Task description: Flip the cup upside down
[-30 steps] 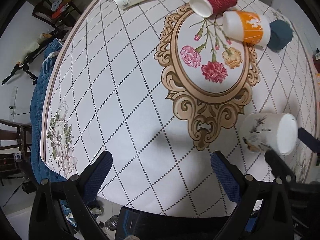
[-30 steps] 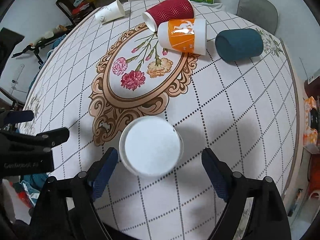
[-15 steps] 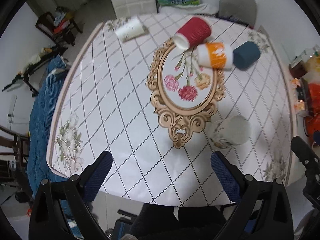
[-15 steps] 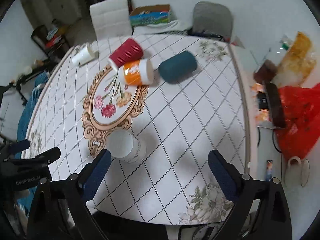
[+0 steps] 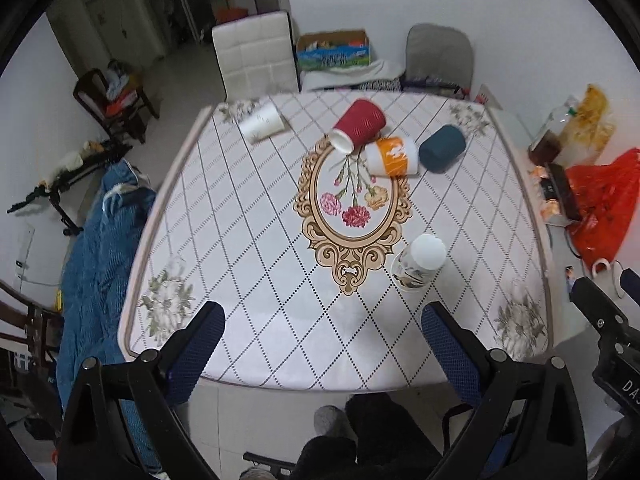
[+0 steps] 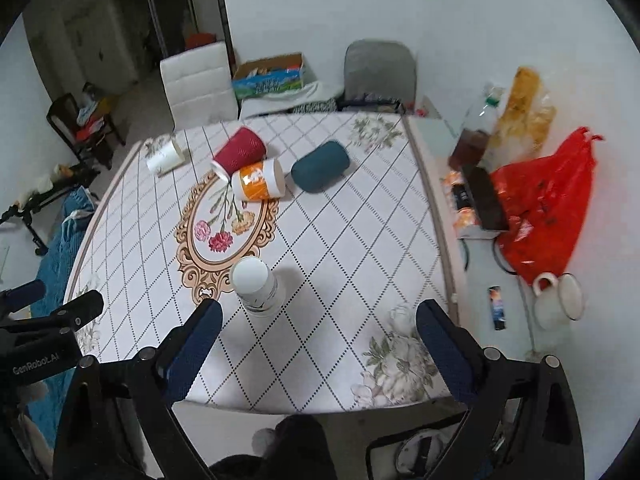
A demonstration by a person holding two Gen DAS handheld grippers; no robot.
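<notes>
A white paper cup with a bird print (image 5: 418, 266) stands upside down, base up, on the table near the ornate oval's lower right; it also shows in the right wrist view (image 6: 257, 286). My left gripper (image 5: 320, 344) is open and empty, held high above the table's near edge. My right gripper (image 6: 318, 338) is open and empty, also high and back from the cup. A red cup (image 5: 358, 125), an orange cup (image 5: 391, 156), a dark teal cup (image 5: 442, 148) and a white cup (image 5: 262, 123) lie on their sides at the far end.
The table (image 5: 248, 240) has a diamond-patterned cloth. A side surface at the right holds a red plastic bag (image 6: 548, 204), a bottle (image 6: 474, 136) and a white mug (image 6: 558, 300). A white chair (image 5: 256, 56) and a grey chair (image 5: 440, 54) stand behind. A blue blanket (image 5: 100, 248) lies left.
Both grippers have pulled up and back from the table, so the whole table now shows. The upside-down white cup stands free where the right gripper was around it.
</notes>
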